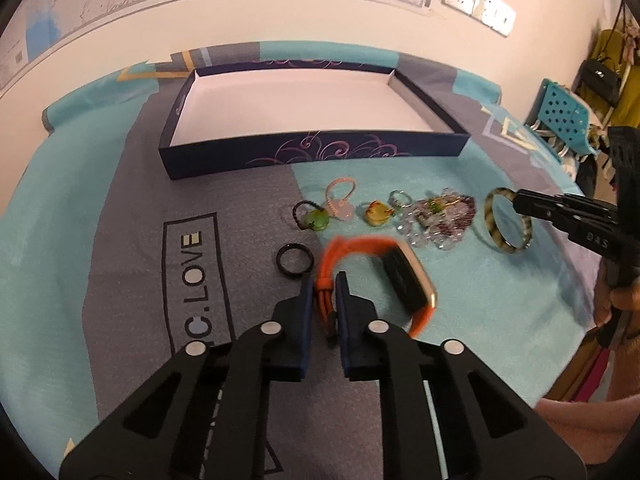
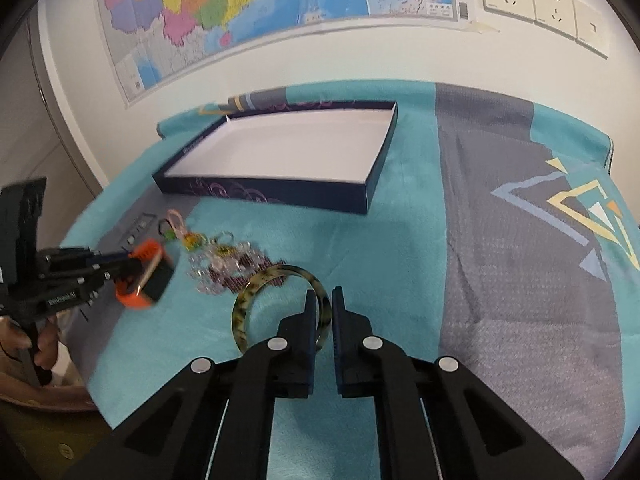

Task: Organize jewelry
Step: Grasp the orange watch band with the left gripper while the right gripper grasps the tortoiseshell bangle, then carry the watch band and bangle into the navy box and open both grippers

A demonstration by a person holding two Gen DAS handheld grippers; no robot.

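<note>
- Left wrist view: my left gripper [image 1: 323, 280] has its fingers nearly together, pinched on the orange strap of the watch [image 1: 376, 276]. The dark watch body hangs to the right of the fingers, blurred.
- Just left of the fingers a black ring [image 1: 295, 258] lies on the table [image 1: 80, 280]. Beyond the fingertips runs a row of small charms and a bead bracelet [image 1: 440, 220]; further ahead stands the box [image 1: 316, 152], with nothing in it.
- The strap looks soft and springy, the body heavier, so I judge the watch will swing. Holding the strap near the body would steady it.
- Right wrist view: my right gripper [image 2: 325, 300] is closed on the mottled bangle [image 2: 260, 296], its rim squeezed between the fingers and the hoop reaching out to their left.
- The bangle looks rigid, smooth and light. I expect it to slip or pivot in a rim pinch, and it may crack if dropped.
- Ahead and slightly left of the fingers sits the box, well apart.
</note>
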